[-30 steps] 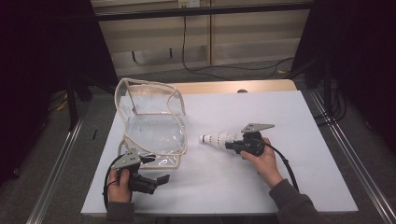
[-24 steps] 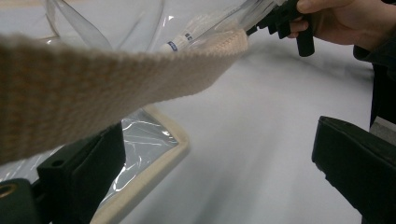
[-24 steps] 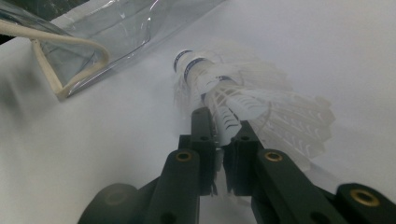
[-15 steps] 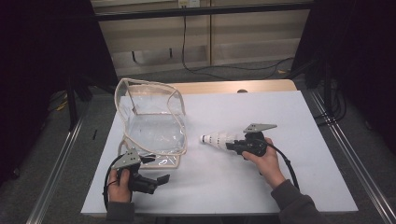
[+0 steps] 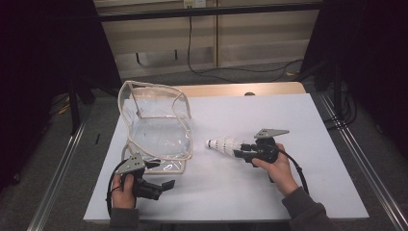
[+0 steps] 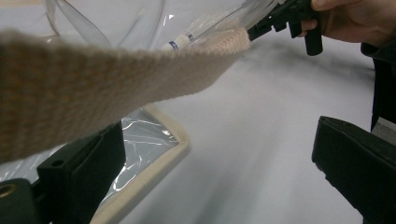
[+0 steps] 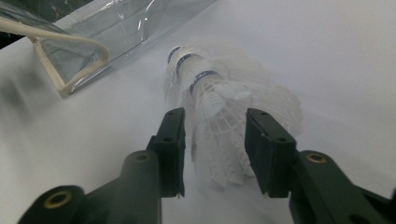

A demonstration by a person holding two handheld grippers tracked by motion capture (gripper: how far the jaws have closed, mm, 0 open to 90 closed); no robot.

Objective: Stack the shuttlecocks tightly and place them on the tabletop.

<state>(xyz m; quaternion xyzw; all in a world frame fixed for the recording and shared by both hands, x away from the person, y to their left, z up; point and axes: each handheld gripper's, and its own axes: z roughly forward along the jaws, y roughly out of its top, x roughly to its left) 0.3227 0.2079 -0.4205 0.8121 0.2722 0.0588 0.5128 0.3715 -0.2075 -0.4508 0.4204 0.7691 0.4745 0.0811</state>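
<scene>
Right gripper (image 7: 212, 144), jaws just opened partway, straddles the stacked shuttlecocks (image 7: 219, 116) without pressing them. These look light and crushable; grip the corks, at 11 o'clock. Left gripper (image 5: 161, 186) gapes empty beside the clear bag (image 5: 156, 125).

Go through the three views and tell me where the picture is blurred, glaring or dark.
High view: white table brightly lit, surroundings nearly black. Left gripper view: the bag's beige strap lies close to the lens, out of focus; glare streaks on the clear plastic bag. Right gripper view: shuttlecocks are soft and washed out against the white table, the black jaws sharper.
</scene>
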